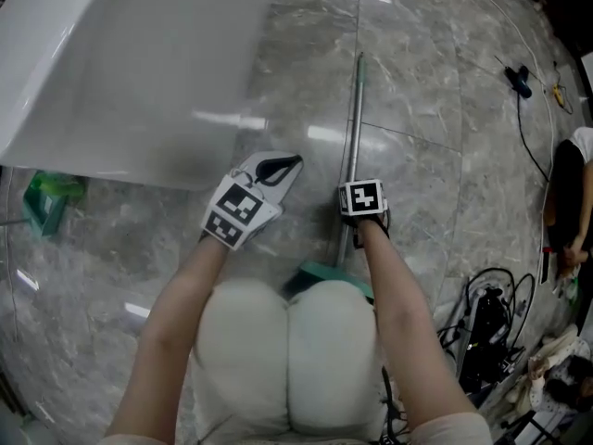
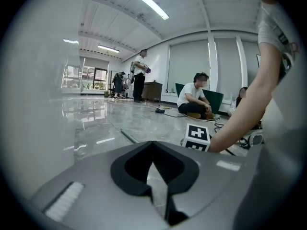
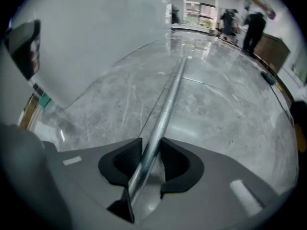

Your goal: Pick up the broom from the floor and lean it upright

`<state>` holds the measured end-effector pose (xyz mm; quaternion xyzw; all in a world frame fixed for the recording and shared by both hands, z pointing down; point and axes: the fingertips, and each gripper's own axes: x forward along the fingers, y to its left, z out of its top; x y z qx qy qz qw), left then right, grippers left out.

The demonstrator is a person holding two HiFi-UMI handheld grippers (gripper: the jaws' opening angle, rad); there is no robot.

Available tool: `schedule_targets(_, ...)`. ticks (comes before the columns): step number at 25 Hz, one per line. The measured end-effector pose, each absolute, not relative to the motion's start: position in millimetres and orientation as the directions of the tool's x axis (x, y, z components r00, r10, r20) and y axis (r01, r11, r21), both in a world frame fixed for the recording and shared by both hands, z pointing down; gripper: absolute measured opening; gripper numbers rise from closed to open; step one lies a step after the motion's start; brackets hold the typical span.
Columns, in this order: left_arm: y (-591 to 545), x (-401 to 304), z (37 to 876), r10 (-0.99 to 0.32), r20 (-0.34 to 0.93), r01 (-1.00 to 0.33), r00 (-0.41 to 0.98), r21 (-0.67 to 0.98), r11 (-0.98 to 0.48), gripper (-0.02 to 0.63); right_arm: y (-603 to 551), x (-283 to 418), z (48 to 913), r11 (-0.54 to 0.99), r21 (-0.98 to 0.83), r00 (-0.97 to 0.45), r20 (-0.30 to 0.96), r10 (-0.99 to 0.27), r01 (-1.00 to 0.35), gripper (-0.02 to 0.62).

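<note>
The broom lies flat on the grey marble floor. Its metal handle (image 1: 354, 128) runs away from me and its green head (image 1: 320, 274) lies close to my knees. My right gripper (image 1: 350, 235) points steeply down over the lower part of the handle. In the right gripper view the handle (image 3: 170, 97) passes between the black pads (image 3: 178, 164), and both sides of the right gripper (image 3: 149, 162) touch it. My left gripper (image 1: 283, 165) hovers to the left of the handle with its tips together and nothing in it. In its own view the left gripper (image 2: 154, 150) looks low across the floor.
A large white panel (image 1: 120, 63) fills the upper left, with a green object (image 1: 46, 197) below its edge. Cables and gear (image 1: 482, 323) lie at the lower right beside a seated person (image 1: 570, 193). More people sit (image 2: 192, 99) and stand (image 2: 139, 75) across the room.
</note>
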<state>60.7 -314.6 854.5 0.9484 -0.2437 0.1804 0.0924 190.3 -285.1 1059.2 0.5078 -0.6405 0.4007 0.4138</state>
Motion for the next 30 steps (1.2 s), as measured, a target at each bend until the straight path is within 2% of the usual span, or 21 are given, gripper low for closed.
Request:
schedule_targets(3,-313,66,846,-0.433,0.368,-0.496,0.823,0.095,-0.863,0.001,-284,201,1045,0.073,-0.145,-0.162,0.910,-0.381,-0.987,0.093)
schedule_targets(8,-314,69,817,-0.452,0.339,-0.508,0.825,0.094,-0.856,0.000,-282,184,993,0.253,-0.143,-0.256,0.828,-0.499,-0.957,0.089)
schedule_targets(17,-308,69,738,-0.494,0.246,-0.521,0.834,0.052,-0.852,0.000,-297,179,868,0.436,-0.111,-0.413,0.587,-0.696,-0.893,0.087)
schedule_targets(22,-311,59,710,-0.537,0.179,-0.544,0.825,-0.008,-0.839,0.000,-321,154,806,0.592,-0.019,-0.540,0.432,-0.722,-0.806,0.087)
schedule_targets(30,-306,24,702,-0.627,0.110,-0.626,0.771,-0.042,-0.778,0.001,-353,84,751,0.754,0.153,-0.716,0.239,-0.656,-0.639,0.087)
